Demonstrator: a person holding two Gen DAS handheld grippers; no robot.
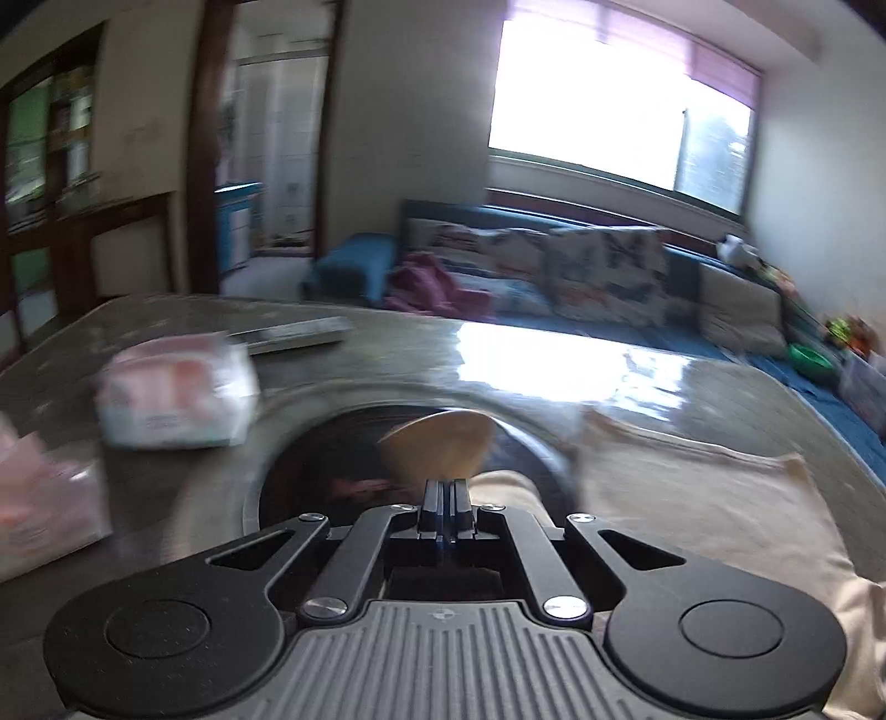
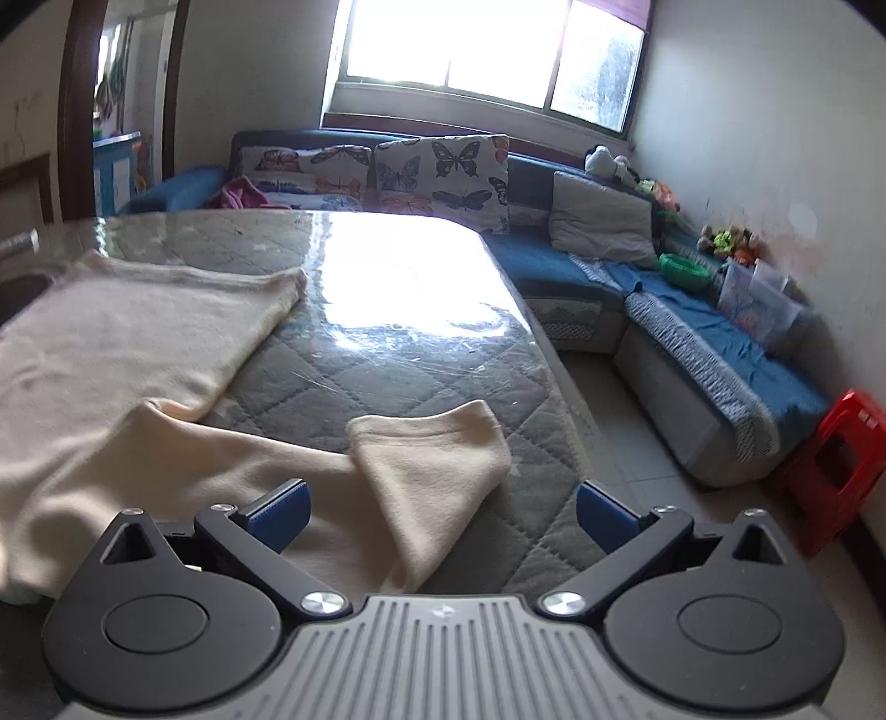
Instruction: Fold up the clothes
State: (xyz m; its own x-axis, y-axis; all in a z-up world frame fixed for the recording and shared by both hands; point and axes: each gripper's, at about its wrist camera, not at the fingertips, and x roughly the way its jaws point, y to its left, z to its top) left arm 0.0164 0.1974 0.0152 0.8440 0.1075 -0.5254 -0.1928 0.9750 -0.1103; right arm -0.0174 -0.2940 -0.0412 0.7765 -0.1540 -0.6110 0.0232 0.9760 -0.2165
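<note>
the left gripper is clamped on a fold of the cream garment; the right gripper, jaws apart, hovers over its sleeve near the table's right edge.

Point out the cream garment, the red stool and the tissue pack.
Garment [image 2: 138,338]: right wrist view, on the flat upper panel lying on the table.
Red stool [image 2: 830,471]: right wrist view, on its side, on the floor beside the sofa.
Tissue pack [image 1: 177,393]: left wrist view, on its blurred front face.

A home living room: blue corner sofa with butterfly cushions, window, red stool.
</note>
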